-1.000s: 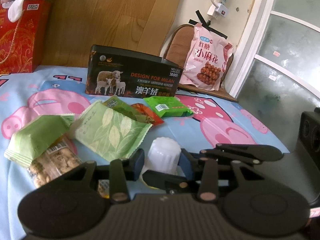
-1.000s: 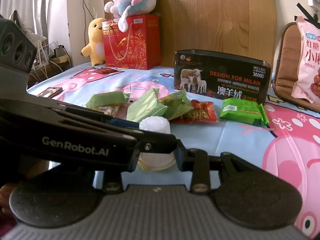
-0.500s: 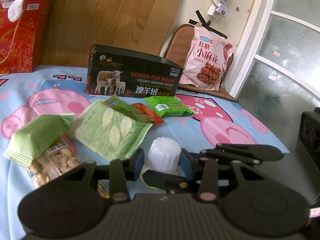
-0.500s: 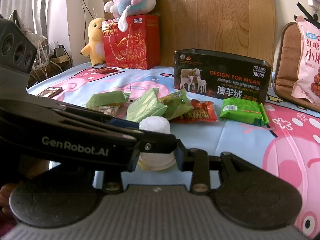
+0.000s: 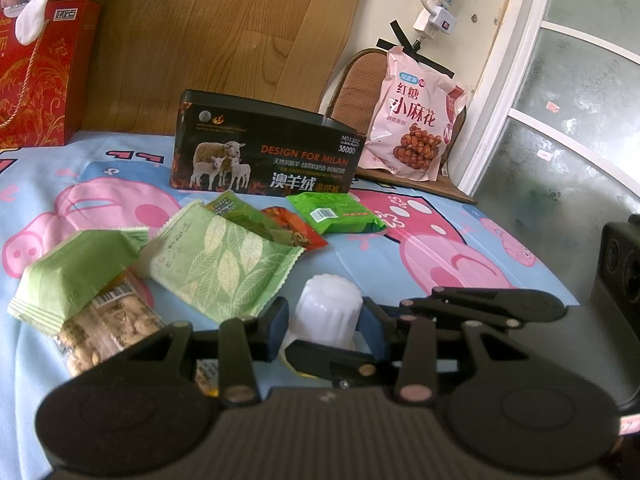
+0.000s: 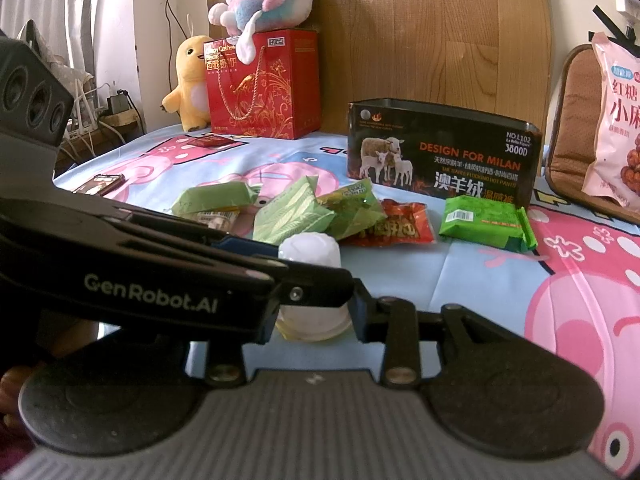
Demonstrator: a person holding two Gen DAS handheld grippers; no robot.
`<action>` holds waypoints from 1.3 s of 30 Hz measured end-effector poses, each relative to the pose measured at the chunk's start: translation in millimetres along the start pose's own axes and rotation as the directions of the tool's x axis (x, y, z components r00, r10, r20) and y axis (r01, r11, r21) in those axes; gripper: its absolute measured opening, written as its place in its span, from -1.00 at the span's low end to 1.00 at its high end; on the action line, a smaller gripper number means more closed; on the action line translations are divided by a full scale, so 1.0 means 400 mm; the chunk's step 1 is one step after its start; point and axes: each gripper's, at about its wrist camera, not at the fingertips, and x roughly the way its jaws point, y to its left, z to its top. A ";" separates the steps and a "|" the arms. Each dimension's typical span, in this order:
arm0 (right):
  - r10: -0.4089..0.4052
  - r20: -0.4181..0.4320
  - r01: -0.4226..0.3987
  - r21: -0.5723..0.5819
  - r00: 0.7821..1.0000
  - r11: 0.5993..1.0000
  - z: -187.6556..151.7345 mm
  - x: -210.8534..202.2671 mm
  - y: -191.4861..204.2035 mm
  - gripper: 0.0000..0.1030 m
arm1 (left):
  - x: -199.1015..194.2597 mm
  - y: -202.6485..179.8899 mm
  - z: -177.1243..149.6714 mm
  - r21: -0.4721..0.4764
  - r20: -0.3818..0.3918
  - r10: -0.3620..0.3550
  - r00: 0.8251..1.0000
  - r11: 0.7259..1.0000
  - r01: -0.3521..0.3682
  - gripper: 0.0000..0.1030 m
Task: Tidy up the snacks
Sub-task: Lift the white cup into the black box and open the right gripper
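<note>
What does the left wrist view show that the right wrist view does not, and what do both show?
Only the left wrist view: the window frame.

Only the right wrist view: the yellow plush toy and the curtain.

Both views: the white jelly cup between both hand-held grippers, the dark tin box, the bright green packet and the pink snack bag.

Left tool (image 5: pixel 323 326) and right tool (image 6: pixel 313 312) crossed, both clamped.

Six snack packets (image 5: pixel 224 264), one white cup (image 5: pixel 328 312), one tin (image 5: pixel 264 152).
</note>
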 end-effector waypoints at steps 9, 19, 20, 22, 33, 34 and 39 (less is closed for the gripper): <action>0.000 0.003 0.000 0.000 1.000 1.000 -0.001 0.000 -0.001 -0.22 | 0.000 -0.002 0.002 0.003 0.001 0.002 1.000 1.000 -0.002 -0.25; -0.049 0.148 0.053 -0.023 0.988 0.998 0.061 -0.035 -0.011 -0.23 | -0.030 -0.045 0.117 0.071 0.081 -0.009 0.997 0.997 0.004 -0.25; -0.058 0.172 0.066 -0.040 0.983 0.997 0.082 -0.033 -0.015 -0.23 | -0.030 -0.047 0.141 0.084 0.095 -0.009 0.995 0.996 0.001 -0.25; -0.074 0.210 0.090 -0.069 0.975 0.994 0.120 -0.020 -0.028 -0.23 | -0.022 -0.054 0.194 0.106 0.121 -0.003 0.993 0.994 -0.010 -0.25; -0.123 0.219 0.123 0.010 0.968 0.992 0.338 0.201 -0.187 -0.23 | 0.192 0.043 0.439 0.103 0.157 0.094 0.983 0.988 -0.111 -0.25; -0.125 0.205 0.123 0.020 0.971 0.992 0.350 0.223 -0.200 -0.22 | 0.216 0.055 0.449 0.095 0.147 0.107 0.983 0.988 -0.122 -0.26; -0.159 0.110 0.158 0.016 0.981 0.987 0.364 0.308 -0.223 -0.16 | 0.299 0.097 0.457 0.056 0.071 0.143 0.987 0.988 -0.147 -0.26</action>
